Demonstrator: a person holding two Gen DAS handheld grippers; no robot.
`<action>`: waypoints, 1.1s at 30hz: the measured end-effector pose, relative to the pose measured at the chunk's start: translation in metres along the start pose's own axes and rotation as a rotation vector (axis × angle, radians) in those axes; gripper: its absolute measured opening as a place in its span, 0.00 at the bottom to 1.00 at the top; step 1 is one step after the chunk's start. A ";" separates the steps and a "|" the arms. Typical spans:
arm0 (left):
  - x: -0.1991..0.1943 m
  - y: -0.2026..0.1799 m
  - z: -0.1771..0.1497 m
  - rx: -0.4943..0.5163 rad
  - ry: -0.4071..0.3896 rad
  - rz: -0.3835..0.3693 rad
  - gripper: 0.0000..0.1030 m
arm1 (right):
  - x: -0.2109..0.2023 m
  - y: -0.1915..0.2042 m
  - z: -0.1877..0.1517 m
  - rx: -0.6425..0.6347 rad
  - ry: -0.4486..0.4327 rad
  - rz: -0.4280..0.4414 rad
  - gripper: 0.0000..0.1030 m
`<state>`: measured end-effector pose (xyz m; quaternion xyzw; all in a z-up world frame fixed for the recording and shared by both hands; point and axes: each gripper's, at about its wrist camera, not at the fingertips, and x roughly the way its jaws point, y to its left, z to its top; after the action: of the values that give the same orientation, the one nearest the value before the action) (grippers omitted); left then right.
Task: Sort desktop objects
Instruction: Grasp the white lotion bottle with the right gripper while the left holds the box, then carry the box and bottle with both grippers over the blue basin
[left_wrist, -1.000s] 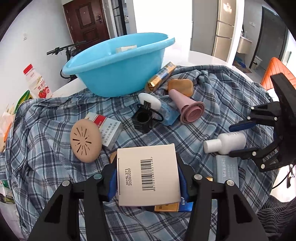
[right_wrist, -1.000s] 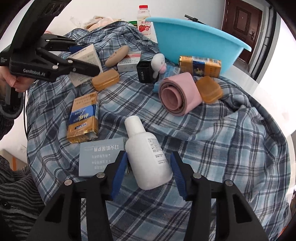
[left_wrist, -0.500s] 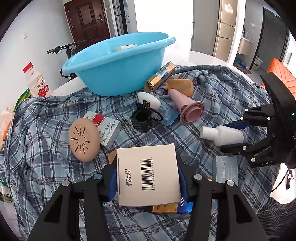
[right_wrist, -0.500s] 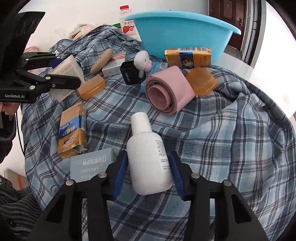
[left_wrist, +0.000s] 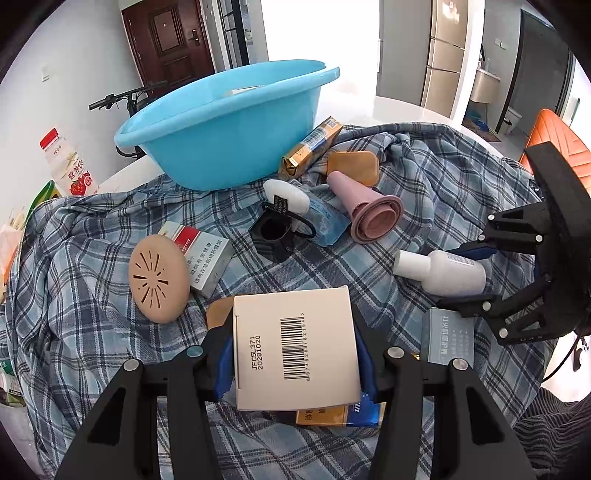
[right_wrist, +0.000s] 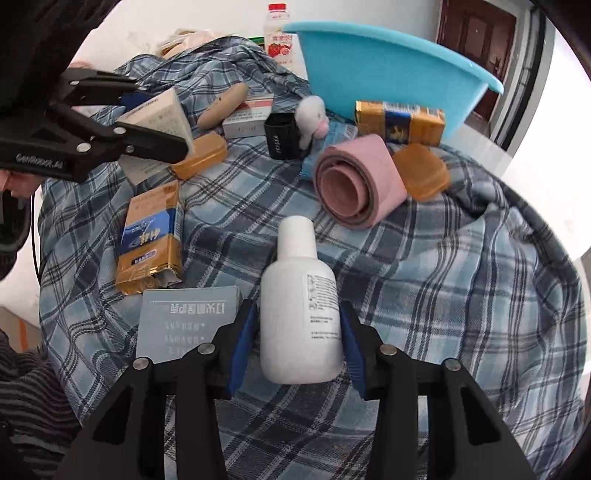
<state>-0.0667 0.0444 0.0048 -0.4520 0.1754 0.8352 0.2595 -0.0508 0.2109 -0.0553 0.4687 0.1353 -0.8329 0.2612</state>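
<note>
The left tongs (left_wrist: 295, 354) are closed on a white box (left_wrist: 295, 343) and the right tongs (right_wrist: 297, 343) on a white bottle (right_wrist: 301, 314), both above the counter's plaid cloth (right_wrist: 461, 277), while most items are judged still unsorted outside the blue basin (left_wrist: 229, 125).

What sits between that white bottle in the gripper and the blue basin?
The pink roll lies on the cloth directly between the white bottle and the blue basin, with an orange case and gold pack beyond it.

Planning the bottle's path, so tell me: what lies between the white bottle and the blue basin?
In the right wrist view, the pink roll lies between the white bottle and the blue basin, with bare plaid cloth nearer the bottle.
</note>
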 end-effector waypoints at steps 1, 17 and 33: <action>0.001 -0.001 0.000 -0.001 0.001 -0.001 0.53 | -0.001 -0.002 -0.001 0.012 -0.006 -0.012 0.37; -0.011 -0.006 0.006 0.005 -0.023 0.011 0.53 | -0.061 0.003 0.006 0.042 -0.196 -0.057 0.37; -0.057 -0.001 0.045 0.018 -0.135 0.029 0.53 | -0.120 0.000 0.050 0.031 -0.382 -0.066 0.37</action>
<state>-0.0700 0.0537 0.0768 -0.3899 0.1717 0.8657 0.2629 -0.0357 0.2241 0.0729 0.3013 0.0857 -0.9169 0.2473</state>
